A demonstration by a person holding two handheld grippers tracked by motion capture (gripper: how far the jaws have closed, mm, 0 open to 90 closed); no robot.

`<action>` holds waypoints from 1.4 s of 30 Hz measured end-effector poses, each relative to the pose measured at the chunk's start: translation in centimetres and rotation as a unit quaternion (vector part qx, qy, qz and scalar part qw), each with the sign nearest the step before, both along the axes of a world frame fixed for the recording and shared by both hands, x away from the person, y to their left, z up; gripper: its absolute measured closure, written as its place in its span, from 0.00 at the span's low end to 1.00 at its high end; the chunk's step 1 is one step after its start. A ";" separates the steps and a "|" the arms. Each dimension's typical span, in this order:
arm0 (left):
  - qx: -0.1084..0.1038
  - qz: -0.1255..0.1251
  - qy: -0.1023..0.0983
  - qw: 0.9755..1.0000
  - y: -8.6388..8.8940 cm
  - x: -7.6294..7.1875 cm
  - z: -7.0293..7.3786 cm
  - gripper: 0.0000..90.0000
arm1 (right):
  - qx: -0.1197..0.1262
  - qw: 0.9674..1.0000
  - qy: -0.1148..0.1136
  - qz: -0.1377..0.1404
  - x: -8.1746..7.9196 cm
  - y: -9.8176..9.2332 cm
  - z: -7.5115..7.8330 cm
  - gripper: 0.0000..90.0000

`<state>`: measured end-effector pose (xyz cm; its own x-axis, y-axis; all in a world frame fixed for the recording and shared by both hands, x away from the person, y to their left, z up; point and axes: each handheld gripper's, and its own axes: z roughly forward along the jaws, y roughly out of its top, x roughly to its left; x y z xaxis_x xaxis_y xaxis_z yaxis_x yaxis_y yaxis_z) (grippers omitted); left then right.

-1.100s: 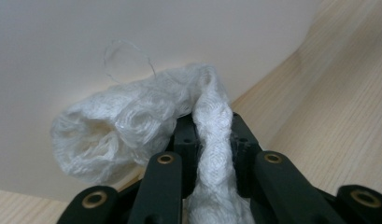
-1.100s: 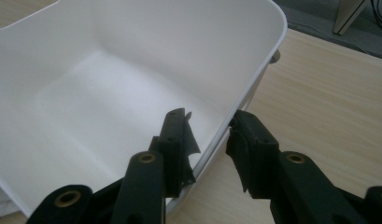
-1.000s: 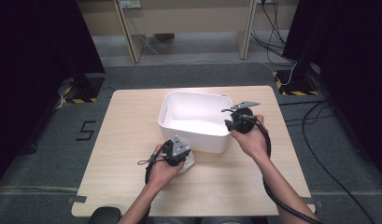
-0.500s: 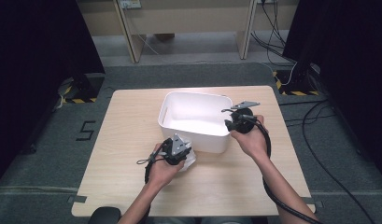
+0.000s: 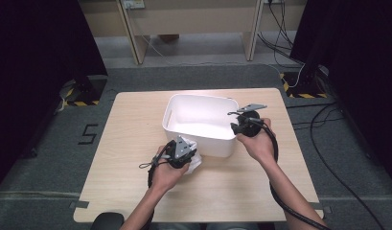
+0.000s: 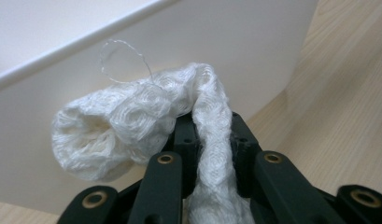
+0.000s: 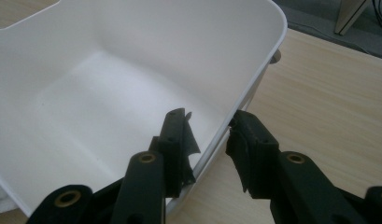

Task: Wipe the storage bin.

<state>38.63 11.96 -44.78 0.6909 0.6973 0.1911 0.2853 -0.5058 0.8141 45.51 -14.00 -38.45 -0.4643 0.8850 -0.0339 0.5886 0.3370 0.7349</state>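
Note:
A white knitted cloth [image 6: 123,121] is pinched between the jaws of my left gripper [image 6: 212,135], which is shut on it. One end bunches out to the left and a loose thread curls up from it. In the high view the left gripper [image 5: 186,149] holds the cloth [image 5: 194,162] against the near outer wall of a white plastic bin [image 5: 208,146]. My right gripper [image 7: 209,123] straddles the bin's [image 7: 132,32] right rim, one jaw inside and one outside, pressed on the wall. The right gripper [image 5: 237,125] is at the bin's right near corner. Nothing lies inside the bin.
The bin stands in the middle of a light wooden table [image 5: 131,129]. Bare tabletop lies to the left, to the right and in front of the hands. Grey floor, cables [image 5: 328,139] and dark curtains surround the table.

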 end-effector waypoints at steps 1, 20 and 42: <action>-0.001 0.001 -0.001 1.000 0.0 0.0 0.1 0.86 | 0.000 1.000 0.000 0.000 0.0 0.0 0.0 0.74; -0.006 -0.001 -0.015 1.000 -0.3 -0.2 1.3 0.86 | -0.002 1.000 0.000 0.000 0.0 0.0 0.0 0.74; -0.012 -0.001 -0.024 1.000 -0.8 -0.2 2.0 0.86 | -0.005 1.000 -0.001 -0.001 0.0 0.0 -0.1 0.74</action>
